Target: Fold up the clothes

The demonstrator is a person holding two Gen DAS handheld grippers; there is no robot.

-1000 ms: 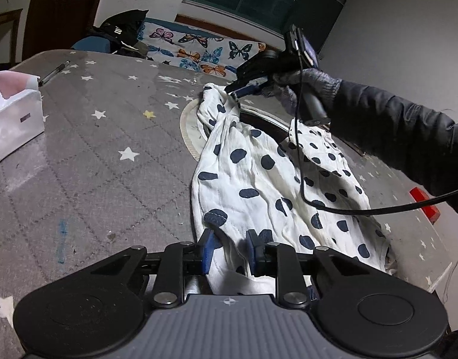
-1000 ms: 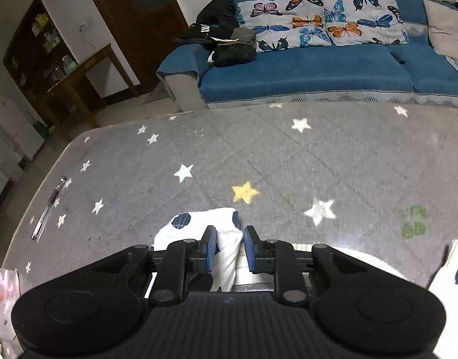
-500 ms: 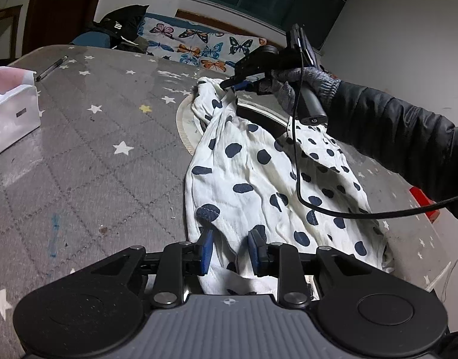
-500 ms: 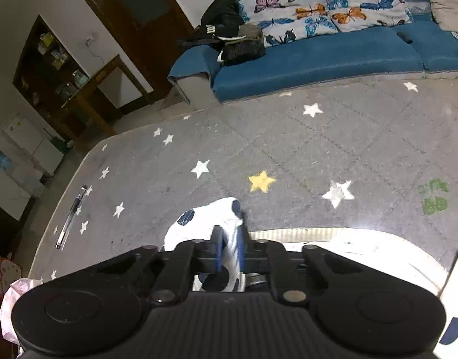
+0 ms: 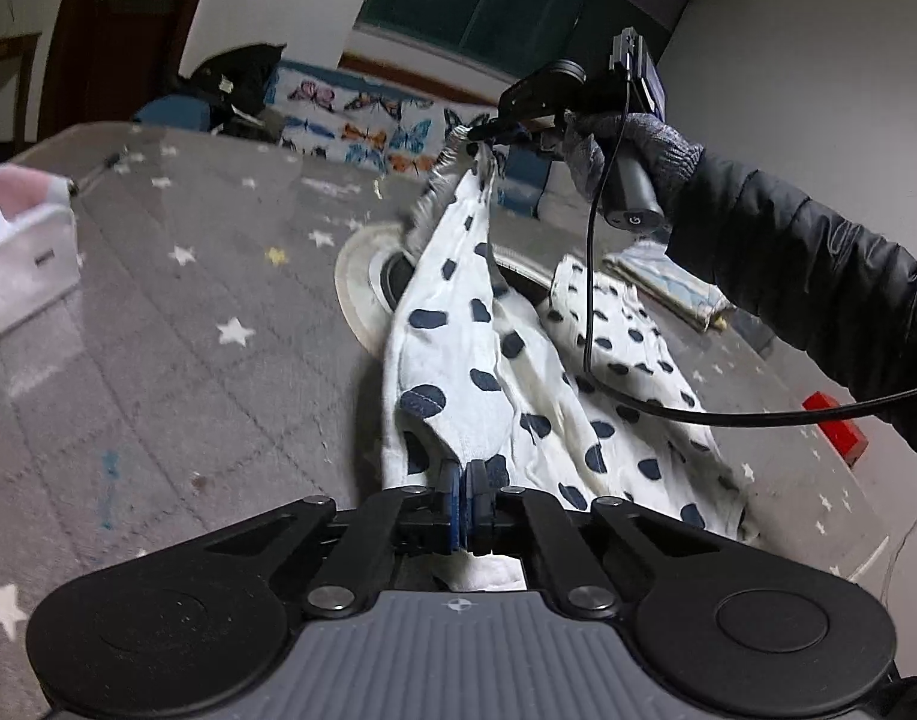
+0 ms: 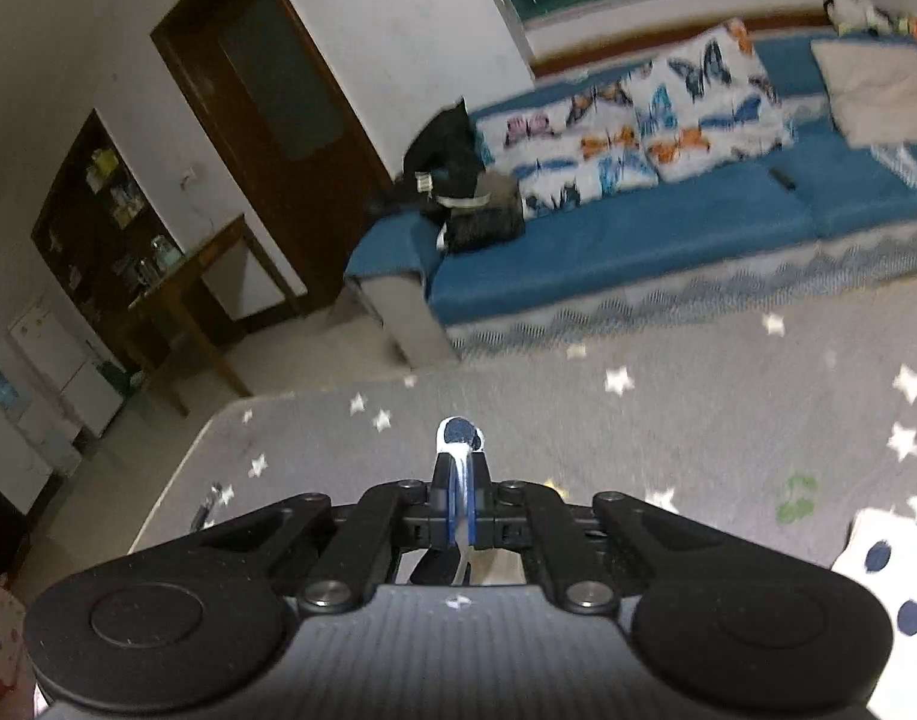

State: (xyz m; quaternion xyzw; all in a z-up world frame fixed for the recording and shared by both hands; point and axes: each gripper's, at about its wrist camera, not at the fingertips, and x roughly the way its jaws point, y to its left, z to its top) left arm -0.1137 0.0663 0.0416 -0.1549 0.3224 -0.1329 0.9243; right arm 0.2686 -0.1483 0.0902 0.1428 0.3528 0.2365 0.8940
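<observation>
A white garment with dark blue dots (image 5: pixel 494 354) lies stretched over the grey star-patterned table (image 5: pixel 176 324). My left gripper (image 5: pixel 465 474) is shut on its near edge, low over the table. My right gripper (image 5: pixel 488 135) is shut on the far end and holds it lifted above the table, so the cloth hangs taut between the two. In the right wrist view the right gripper (image 6: pixel 460 468) pinches a dotted corner of the garment (image 6: pixel 458 435); more of the cloth shows at the lower right (image 6: pixel 890 588).
A white box (image 5: pixel 20 264) stands at the table's left edge. A round white ring (image 5: pixel 356 276) lies under the garment. A red block (image 5: pixel 836 429) sits at the right. A blue sofa (image 6: pixel 668 240) with butterfly pillows stands beyond the table.
Both grippers have closed on the garment. The right gripper has risen, lifting the far end off the table; the left has pinched the near edge and lifted slightly.
</observation>
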